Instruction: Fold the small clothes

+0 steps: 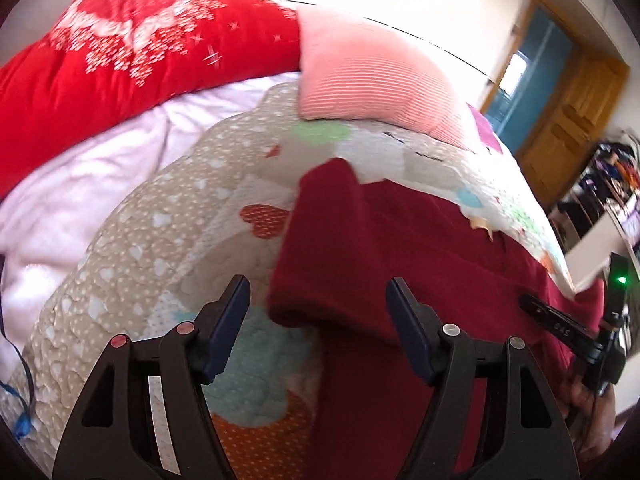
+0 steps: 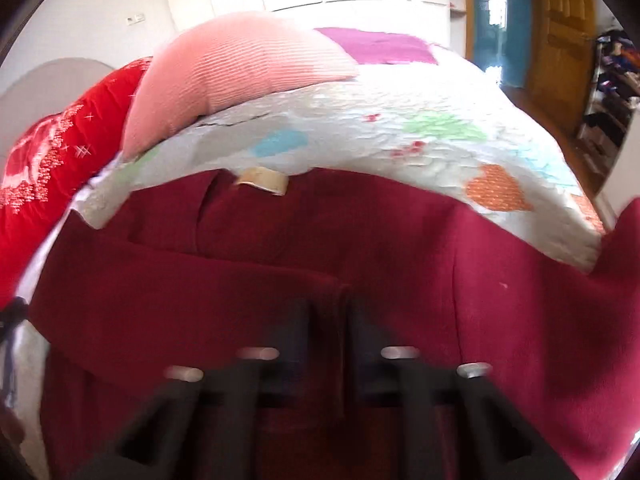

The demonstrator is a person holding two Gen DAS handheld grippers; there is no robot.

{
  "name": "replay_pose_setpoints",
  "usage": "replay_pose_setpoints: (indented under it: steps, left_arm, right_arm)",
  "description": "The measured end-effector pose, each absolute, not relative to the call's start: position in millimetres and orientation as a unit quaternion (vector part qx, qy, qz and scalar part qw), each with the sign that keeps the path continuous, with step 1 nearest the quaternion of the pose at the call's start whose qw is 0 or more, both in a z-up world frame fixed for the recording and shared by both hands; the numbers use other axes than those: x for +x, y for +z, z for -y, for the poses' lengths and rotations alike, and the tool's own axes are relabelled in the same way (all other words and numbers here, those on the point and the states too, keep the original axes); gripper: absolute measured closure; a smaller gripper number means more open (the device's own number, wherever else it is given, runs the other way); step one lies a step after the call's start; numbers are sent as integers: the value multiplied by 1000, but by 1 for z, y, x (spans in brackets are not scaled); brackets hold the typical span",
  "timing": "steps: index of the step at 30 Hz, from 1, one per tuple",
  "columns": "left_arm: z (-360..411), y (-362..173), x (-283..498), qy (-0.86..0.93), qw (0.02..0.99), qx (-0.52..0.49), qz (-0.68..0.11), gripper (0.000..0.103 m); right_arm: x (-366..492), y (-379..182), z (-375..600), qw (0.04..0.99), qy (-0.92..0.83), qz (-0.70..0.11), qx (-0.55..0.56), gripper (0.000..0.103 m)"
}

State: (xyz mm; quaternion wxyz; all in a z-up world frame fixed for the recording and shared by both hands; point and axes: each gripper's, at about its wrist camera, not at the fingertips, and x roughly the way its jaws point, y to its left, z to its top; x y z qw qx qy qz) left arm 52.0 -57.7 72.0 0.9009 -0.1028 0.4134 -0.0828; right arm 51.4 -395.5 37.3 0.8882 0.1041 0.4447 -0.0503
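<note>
Left gripper (image 1: 316,312): jaws wide, nothing held. Right gripper (image 2: 326,320): clamped on a fold of the dark red garment (image 1: 400,248), which is spread on the patchwork quilt (image 1: 160,220). One sleeve is laid inward; folding is judged barely begun.

The left gripper (image 1: 318,316) has black plastic arms with triangular cut-outs, dark blue ribbed pads (image 1: 224,328) and round metal rivets. At the right edge, the right gripper (image 1: 560,318) is black, with a green light.
</note>
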Motion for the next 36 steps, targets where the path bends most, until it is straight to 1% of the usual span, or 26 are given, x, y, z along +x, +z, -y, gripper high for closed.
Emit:
replay_pose_setpoints:
  steps: [2,4,6,8,9,12,13,15,16,17,18,19,20,22,25,30,32,36]
  left_arm:
    - [58,73,49,-82,901,-113,-411,32]
    - [61,77,48,-86,904,-115,-403,32]
    - [64,77,48,-86,907,-106,-397,32]
    - [72,75,49,-88,907,-96,-401,32]
    - [77,72,51,-89,905,-94,-405,32]
    - [94,66,55,-97,902,-82,-414,32]
    - [101,65,55,-98,901,-74,-417,32]
    - [110,66,54,-103,902,-60,-414,32]
    - [113,66,55,-101,903,-52,-413,32]
    - [115,64,57,-96,904,-43,-414,32]
    - [116,62,60,-92,904,-40,-416,32]
    - [117,57,65,-85,902,-36,-421,32]
    - [118,54,69,-80,901,-35,-424,32]
    - [120,45,79,-69,898,-30,-434,32]
    - [118,30,94,-52,889,-33,-454,32]
    - [109,18,107,-50,886,-57,-457,28]
    - [106,19,106,-51,885,-62,-459,28]
    - [107,32,95,-46,894,-48,-443,28]
  right_arm:
    - [48,47,399,895,-43,-431,106,95]
    - [33,68,406,908,-28,-403,110,97]
    - [18,88,416,921,-72,-374,87,97]
    - [15,94,431,922,-119,-361,73,97]
    - [16,92,442,918,-136,-364,77,97]
    - [30,69,460,903,-116,-393,126,97]
    - [33,63,461,899,-123,-402,125,96]
    - [36,56,464,884,-141,-430,119,95]
    - [33,57,466,884,-142,-427,126,94]
    - [24,63,468,888,-146,-412,141,89]
    - [17,68,468,891,-155,-402,145,79]
    - [11,75,465,894,-162,-393,143,73]
    - [9,80,458,899,-155,-385,141,66]
    - [12,83,442,907,-100,-386,138,65]
    - [30,71,415,901,-37,-413,130,65]
    - [68,31,388,889,-53,-451,62,65]
    - [71,30,386,895,-66,-439,49,65]
    - [60,43,387,889,-71,-449,52,65]
